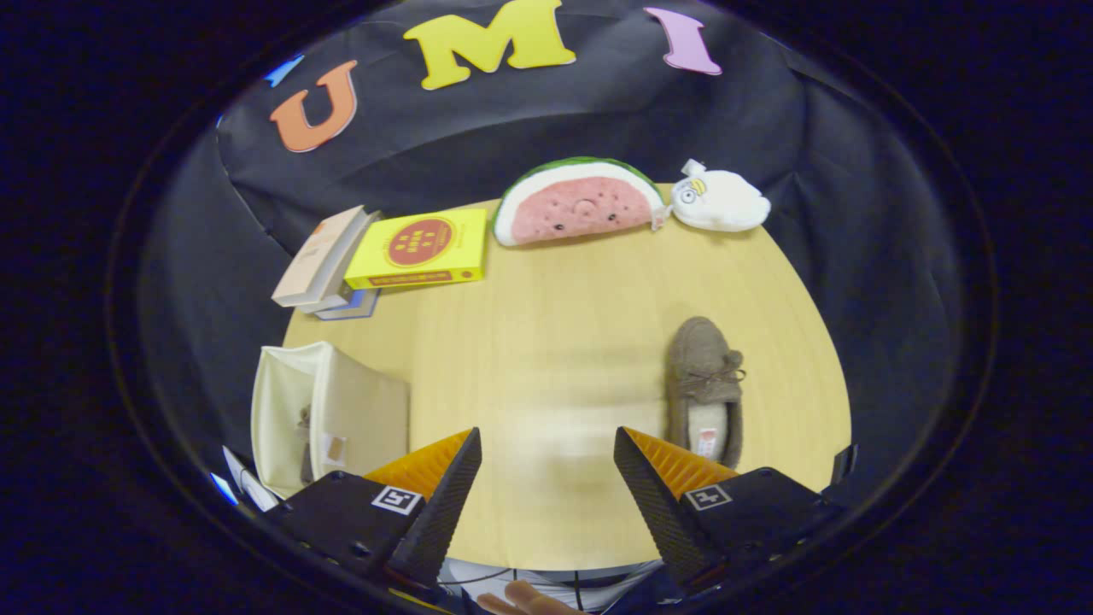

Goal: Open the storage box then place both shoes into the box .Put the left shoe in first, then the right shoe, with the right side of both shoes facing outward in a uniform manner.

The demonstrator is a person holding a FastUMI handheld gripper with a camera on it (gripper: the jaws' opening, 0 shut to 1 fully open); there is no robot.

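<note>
Standing open, the storage box (329,418) holds one shoe (305,444); the tool (546,478) gapes wide, empty.

Shoe (705,391) on table (555,342), right of spread fingers (444,491). Storage box (329,414) left. Books (384,256) and plush toys (632,205) along far edge.

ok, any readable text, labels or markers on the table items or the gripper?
Nothing can be quoted.
Yellow box: round red emblem, print too blurred.
Shoe: insole tag too small.
Storage box: small tag, illegible.
Gripper, fingers open over bare table: square coded markers, no words.
</note>
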